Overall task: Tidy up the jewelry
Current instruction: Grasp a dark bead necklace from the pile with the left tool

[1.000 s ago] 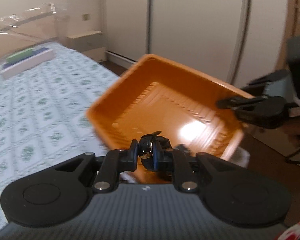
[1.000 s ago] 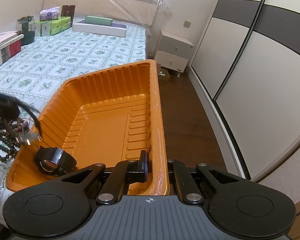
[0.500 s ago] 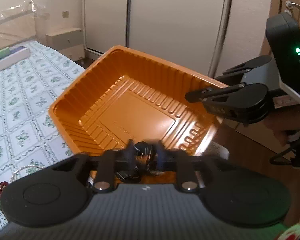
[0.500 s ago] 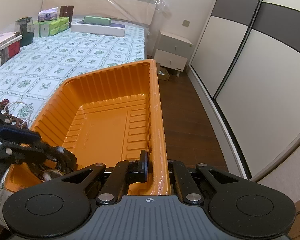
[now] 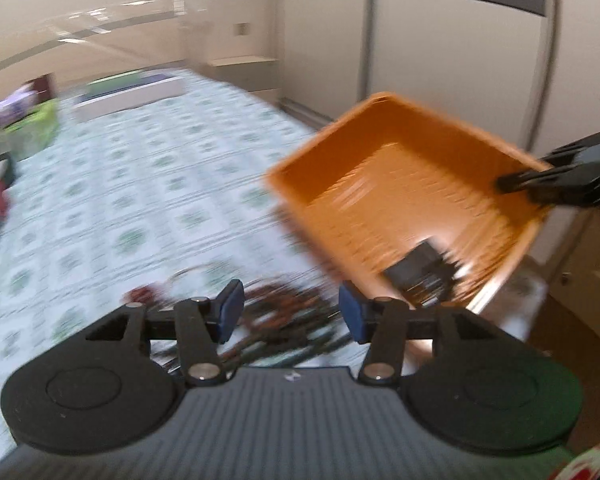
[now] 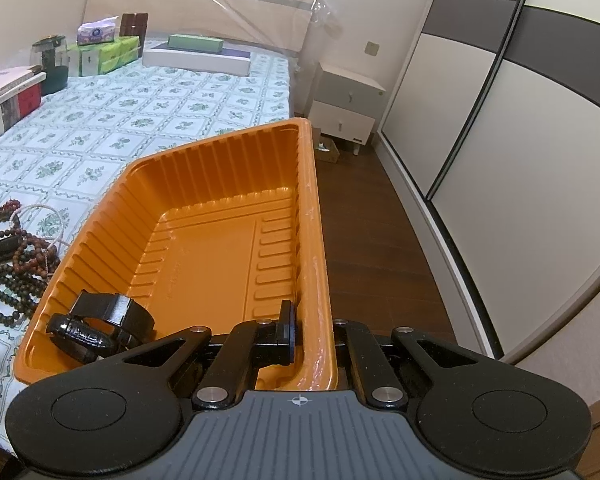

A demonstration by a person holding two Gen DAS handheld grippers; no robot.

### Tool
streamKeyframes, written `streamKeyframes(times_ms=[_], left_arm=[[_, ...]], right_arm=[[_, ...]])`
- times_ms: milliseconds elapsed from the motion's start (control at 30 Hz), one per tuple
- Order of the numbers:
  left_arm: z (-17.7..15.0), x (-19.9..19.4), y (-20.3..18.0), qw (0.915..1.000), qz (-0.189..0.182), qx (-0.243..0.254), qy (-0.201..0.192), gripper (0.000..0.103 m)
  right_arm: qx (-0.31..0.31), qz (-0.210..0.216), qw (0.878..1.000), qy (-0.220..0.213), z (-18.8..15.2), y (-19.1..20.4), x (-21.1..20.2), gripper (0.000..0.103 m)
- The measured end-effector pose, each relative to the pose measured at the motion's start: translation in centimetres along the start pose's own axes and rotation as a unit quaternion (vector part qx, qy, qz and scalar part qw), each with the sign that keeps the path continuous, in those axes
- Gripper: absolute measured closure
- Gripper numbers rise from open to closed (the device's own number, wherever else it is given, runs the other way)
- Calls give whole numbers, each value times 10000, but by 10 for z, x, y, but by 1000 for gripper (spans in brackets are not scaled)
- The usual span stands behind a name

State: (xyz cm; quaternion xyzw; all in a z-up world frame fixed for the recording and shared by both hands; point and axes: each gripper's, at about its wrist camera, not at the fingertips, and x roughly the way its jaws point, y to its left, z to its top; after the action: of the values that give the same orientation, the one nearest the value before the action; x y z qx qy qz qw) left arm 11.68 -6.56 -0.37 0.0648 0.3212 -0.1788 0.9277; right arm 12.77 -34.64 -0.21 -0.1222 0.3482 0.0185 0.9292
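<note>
Black watch released, left gripper opening

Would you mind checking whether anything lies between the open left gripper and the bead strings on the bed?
Nothing visible does. The left gripper, jaws just opened and empty, looks straight onto the bead strings on the bedspread; the orange tray sits off to one side.

A bed with a flowery sheet fills the room. Green tissue packs sit near the headboard. A white nightstand stands beside big wardrobe doors.
</note>
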Motion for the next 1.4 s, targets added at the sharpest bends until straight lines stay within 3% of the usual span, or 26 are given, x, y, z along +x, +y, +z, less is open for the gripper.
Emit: streamKeyframes(times_ms=[233, 400, 833, 967, 1133, 1400], left_arm=[[-39, -14, 49, 9961, 755, -294, 362, 52], [-51, -10, 63, 9946, 901, -280, 439, 53], [-59, 9, 39, 9979, 414, -66, 503, 61], [-59, 17, 36, 9975, 438, -104, 542, 73], [-56, 23, 36, 9973, 476, -147, 548, 76], [-53, 28, 38, 9959, 600, -112, 667, 99]], right_arm=[[42, 22, 10000, 29, 1, -2, 1, 97], [118, 72, 9999, 50, 4, -3, -1, 97], [139, 72, 9999, 41, 10, -2, -4, 97], [131, 58, 9999, 49, 9, -1, -3, 97], [113, 46, 9999, 56, 9, 0, -3, 97], [119, 32, 9999, 56, 7, 0, -2, 97]])
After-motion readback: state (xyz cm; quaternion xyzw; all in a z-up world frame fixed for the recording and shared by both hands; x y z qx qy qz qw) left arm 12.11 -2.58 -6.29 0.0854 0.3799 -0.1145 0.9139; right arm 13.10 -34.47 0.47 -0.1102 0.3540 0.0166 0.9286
